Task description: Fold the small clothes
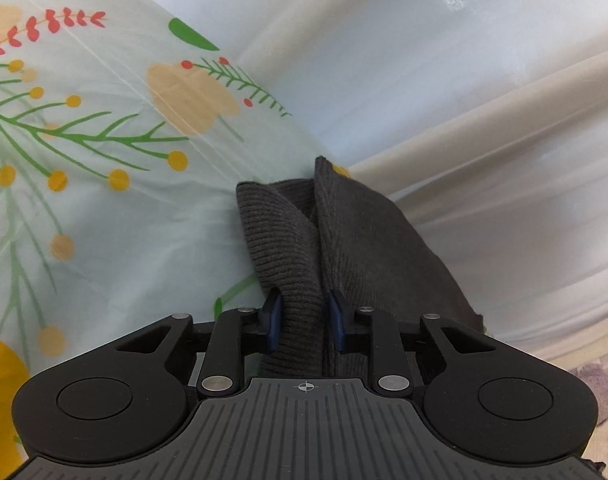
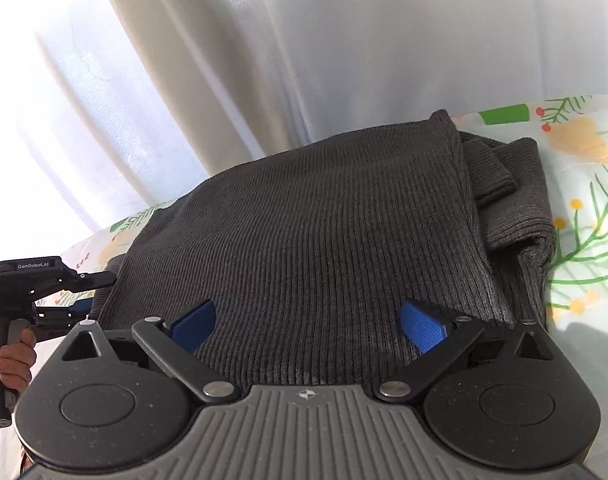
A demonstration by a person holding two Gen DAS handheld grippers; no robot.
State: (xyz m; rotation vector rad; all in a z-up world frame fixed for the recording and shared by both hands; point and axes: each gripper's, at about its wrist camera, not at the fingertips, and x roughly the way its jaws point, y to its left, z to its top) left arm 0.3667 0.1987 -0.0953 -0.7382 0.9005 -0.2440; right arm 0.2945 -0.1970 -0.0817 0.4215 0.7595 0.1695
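grey knit garment (image 1: 304, 280) pinched in left tongs (image 1: 305, 316), right tongs (image 2: 306, 326) wide apart

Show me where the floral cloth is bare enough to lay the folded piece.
Bare floral sheet lies left of the dark ribbed garment in the left wrist view, bordered by the white curtain behind. A narrower strip shows beyond the garment's folded end. Crowded: the curtain-side edge, and where the left hand-held gripper pinches fabric.

- A dark grey ribbed knit garment (image 2: 304, 240) lies folded on a pale floral-printed cloth (image 2: 584, 248).
- The right gripper (image 2: 308, 326) hovers over its near edge, blue-padded fingers (image 2: 422, 328) spread wide.
- At far left, the left gripper (image 2: 85, 292) meets the garment's edge.
- White curtains (image 2: 344, 40) hang behind.
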